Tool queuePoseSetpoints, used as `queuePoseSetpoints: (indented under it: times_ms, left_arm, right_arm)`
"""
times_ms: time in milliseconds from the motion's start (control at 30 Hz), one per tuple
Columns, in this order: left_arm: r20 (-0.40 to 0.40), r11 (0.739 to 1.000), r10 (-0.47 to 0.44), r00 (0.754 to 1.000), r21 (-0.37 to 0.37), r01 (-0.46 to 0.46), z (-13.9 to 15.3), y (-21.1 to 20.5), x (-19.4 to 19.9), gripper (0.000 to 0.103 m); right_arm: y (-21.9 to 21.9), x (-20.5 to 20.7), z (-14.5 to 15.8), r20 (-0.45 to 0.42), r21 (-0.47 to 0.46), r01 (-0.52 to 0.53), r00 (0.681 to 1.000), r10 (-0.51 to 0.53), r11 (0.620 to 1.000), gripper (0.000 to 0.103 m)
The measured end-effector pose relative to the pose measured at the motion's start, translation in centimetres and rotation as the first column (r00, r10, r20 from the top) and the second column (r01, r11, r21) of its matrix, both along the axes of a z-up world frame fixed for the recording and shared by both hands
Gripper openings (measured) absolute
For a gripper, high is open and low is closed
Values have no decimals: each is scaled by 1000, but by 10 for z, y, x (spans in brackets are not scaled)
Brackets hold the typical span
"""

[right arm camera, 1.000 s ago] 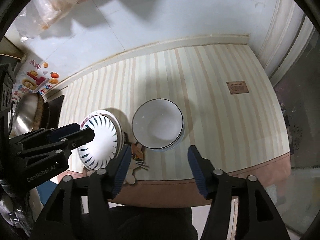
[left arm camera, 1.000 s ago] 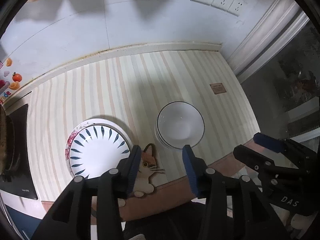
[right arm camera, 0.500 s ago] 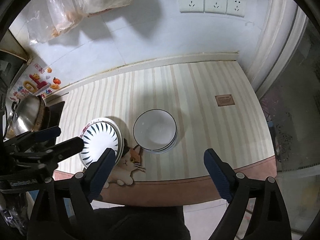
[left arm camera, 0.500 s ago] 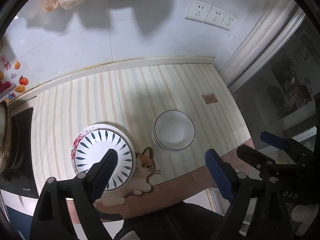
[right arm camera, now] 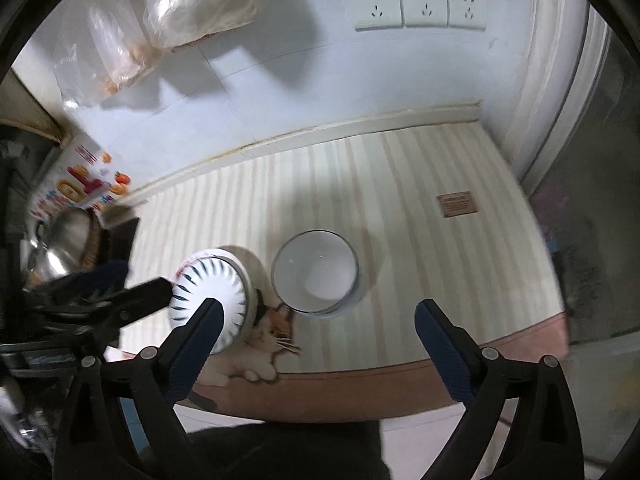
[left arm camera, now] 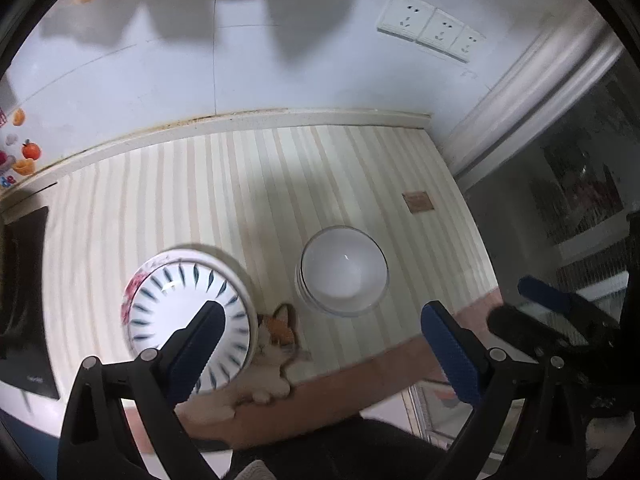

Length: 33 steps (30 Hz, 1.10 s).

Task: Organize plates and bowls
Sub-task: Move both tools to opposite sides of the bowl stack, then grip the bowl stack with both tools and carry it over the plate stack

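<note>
Both my wrist cameras look steeply down from well above the tabletop [left arm camera: 248, 184], facing the wall. Both share the plates [left arm camera: 180, 304] and bowls [right arm camera: 316, 276].

Plates [left arm camera: 188, 312] — white stack, top one with blue radial dashes, floral rim beneath. Bowls [left arm camera: 344, 270] — white, dark-rimmed, nested upright just beside them.

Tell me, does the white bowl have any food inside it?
No, in the right wrist view the bowl shows only its bare white inside as it stands on the striped mat beside the plates.
</note>
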State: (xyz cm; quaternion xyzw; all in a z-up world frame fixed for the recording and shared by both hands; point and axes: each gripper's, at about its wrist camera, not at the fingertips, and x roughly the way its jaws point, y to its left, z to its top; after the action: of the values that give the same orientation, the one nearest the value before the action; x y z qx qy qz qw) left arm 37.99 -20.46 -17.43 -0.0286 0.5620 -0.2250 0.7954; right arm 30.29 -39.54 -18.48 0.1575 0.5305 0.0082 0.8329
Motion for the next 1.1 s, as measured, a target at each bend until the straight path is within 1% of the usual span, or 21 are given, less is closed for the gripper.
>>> queuePoseSetpoints:
  times_ms: [100,133,200,233,300,333,400,467,533,600,667,700,733,800,967,1000,1033,1067,1100]
  left_arm:
    - [-30,1000,12,999,23,-12,-29,-8,20,101]
    - [-48,999,17,999,34,-16,-40,-11,28,100]
    - [-86,1000,18,996,24,-16,-59,-16,40,100]
    - [-108,999,28,994,31,-25,-69,-19,47,100]
    - [-148,999,29,989,28,-25,-87,-26,58,100]
    - [-167,999,38,985,39,-32,-96,-29,64,100]
    - [-209,999,32,977,29,-26,-113,-35,74,99]
    - [-252,1000,28,967,21,-24,-129,-40,83,99]
    - [-311,1000,21,950,0,-22,-147,-44,90,99]
    - [-377,999,19,926,-20,-29,-167,-47,97,99]
    - [-418,998,16,908,-45,-39,-182,-50,100,99]
    - [-438,998,15,899,-52,-43,-189,-52,101,96]
    - [-446,997,10,895,-65,-44,-194,-53,102,93]
    - [-446,997,-1,895,-69,-34,-200,-56,103,88]
    - [-464,993,-41,885,-121,-18,-212,-62,104,76]
    - [-472,993,-46,880,-116,-10,-216,-64,103,69]
    - [-481,993,-50,875,-119,-9,-219,-65,103,61]
    - [-490,990,-54,870,-137,-16,-222,-64,102,61]
    - [-483,989,-47,874,-143,-26,-221,-63,101,61]
  right_arm:
    - [-7,11,-25,-17,12,-11,1000,11,1000,100]
    - [-11,17,-40,-24,36,-19,1000,19,999,100]
    - [-18,27,-63,-39,106,-25,999,30,994,100]
    - [-24,34,-81,-59,168,-21,998,31,986,100]
    - [-32,45,-111,-103,245,-6,994,32,969,100]
    - [-36,51,-126,-124,272,5,992,30,962,100]
    - [-43,59,-149,-167,293,31,986,19,956,100]
    - [-52,66,-174,-200,335,57,980,12,940,100]
    - [-57,72,-196,-228,375,73,974,15,924,100]
    - [-62,76,-216,-255,406,99,967,8,908,100]
    - [-65,83,-238,-286,445,113,958,21,888,100]
    - [-65,86,-248,-297,464,122,954,25,877,100]
    - [-65,88,-257,-306,487,126,951,33,864,100]
    - [-68,91,-272,-308,534,142,951,36,833,100]
    - [-60,99,-292,-312,588,132,947,73,798,99]
    - [-59,101,-294,-315,594,129,945,82,794,98]
    - [-57,102,-297,-322,594,126,942,91,795,97]
    - [-56,103,-300,-328,591,122,939,100,797,93]
    - [-54,104,-303,-336,596,122,936,108,794,85]
